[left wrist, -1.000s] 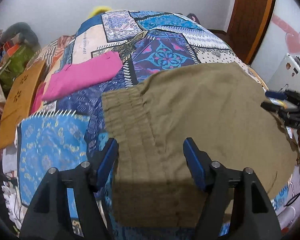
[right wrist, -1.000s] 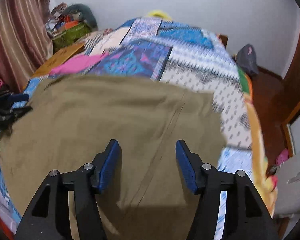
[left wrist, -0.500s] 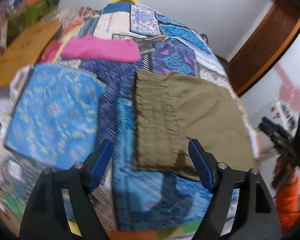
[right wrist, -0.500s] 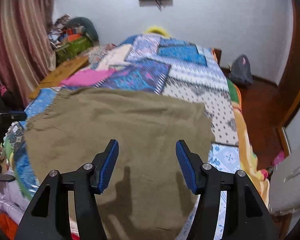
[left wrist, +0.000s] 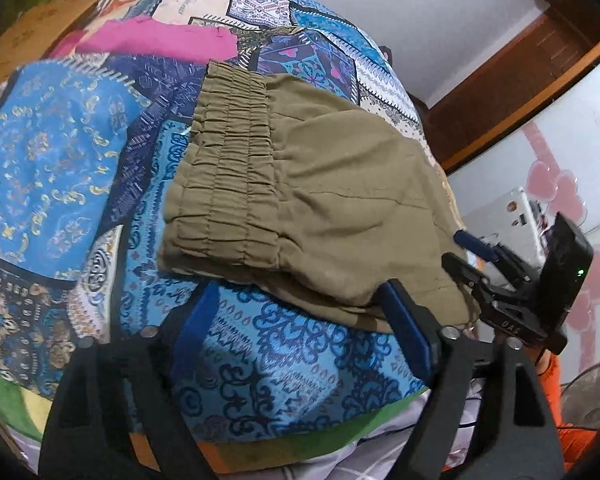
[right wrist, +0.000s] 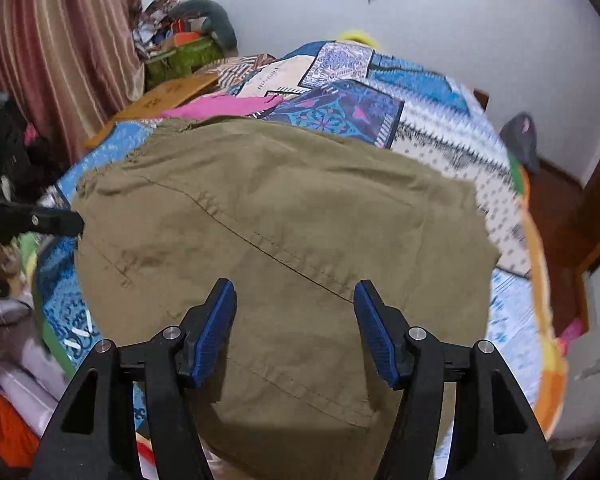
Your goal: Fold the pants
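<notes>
Olive-brown pants [left wrist: 320,184] lie folded flat on a patchwork bedspread [left wrist: 60,152], with the gathered elastic waistband [left wrist: 228,168] toward the left. They fill the middle of the right wrist view [right wrist: 280,220]. My left gripper [left wrist: 300,328] is open and empty, just off the near edge of the pants. My right gripper [right wrist: 294,328] is open and empty above the pants' near part. The right gripper also shows in the left wrist view [left wrist: 480,256] at the pants' right edge. The left gripper's finger [right wrist: 40,220] shows at the left in the right wrist view.
A folded pink garment [left wrist: 160,40] lies further up the bed. A wooden board [right wrist: 168,96] and a pile of clutter [right wrist: 180,32] sit beside striped curtains [right wrist: 60,40]. A dark bag [right wrist: 520,136] lies on the floor at the right, near a brown door frame [left wrist: 520,80].
My left gripper has pulled back and left, off the pants to their near edge. My right gripper has lifted and drawn back slightly. Both stay open.
</notes>
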A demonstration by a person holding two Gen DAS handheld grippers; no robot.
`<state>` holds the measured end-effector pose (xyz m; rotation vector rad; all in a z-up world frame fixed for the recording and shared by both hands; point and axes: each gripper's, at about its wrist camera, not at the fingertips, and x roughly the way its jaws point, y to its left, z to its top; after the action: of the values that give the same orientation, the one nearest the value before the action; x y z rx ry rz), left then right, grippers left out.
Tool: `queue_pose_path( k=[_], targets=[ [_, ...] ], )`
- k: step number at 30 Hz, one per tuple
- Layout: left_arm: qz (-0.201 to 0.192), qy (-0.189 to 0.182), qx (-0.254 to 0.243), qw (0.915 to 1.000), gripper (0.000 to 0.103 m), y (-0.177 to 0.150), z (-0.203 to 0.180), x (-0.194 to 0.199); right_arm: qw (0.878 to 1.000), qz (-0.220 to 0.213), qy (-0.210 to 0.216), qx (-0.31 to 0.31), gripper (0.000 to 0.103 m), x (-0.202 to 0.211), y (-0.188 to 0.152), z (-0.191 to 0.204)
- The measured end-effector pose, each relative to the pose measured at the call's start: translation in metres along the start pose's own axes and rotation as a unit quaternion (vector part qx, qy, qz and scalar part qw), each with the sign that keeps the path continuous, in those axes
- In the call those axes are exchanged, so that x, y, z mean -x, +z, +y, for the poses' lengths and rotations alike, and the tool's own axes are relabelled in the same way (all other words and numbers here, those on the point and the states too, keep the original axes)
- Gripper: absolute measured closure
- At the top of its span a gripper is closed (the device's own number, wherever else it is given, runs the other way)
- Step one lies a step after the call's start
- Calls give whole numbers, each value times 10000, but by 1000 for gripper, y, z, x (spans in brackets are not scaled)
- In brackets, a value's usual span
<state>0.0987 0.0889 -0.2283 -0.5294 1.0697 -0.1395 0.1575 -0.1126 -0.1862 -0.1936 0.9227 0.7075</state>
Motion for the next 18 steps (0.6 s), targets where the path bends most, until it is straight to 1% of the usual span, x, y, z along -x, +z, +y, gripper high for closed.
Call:
queue_pose_path(
  k=[2,4,8,12,15,16,17,18],
  targets=[
    [-16,-95,115,9999,12,3,2,-4,10000,-1,-12,49,45,-1,0,2],
    [-33,-135,189,9997,11,7,2,-8,9999,-10,-34,110,45,-1,0,5],
    [-52,-166,361,9992,10,18,7,-17,9999,-4,106,57,45,-3,-1,1],
    [-59,-18,450,9990,11,34,8,-26,9998,-44,181,26,45,-2,-3,2],
    [-93,157,457,9988,23,44,8,-29,9998,-56,192,4,45,-2,-3,2],
    [-108,255,441,9986,31,47,8,-29,9998,-55,193,-7,44,-2,-3,2],
    [-142,354,396,9985,36,49,7,-29,9998,-47,203,-26,44,-2,-2,1],
    [-227,453,329,9982,39,50,5,-28,9997,-27,221,-49,44,-2,-2,1]
  ],
)
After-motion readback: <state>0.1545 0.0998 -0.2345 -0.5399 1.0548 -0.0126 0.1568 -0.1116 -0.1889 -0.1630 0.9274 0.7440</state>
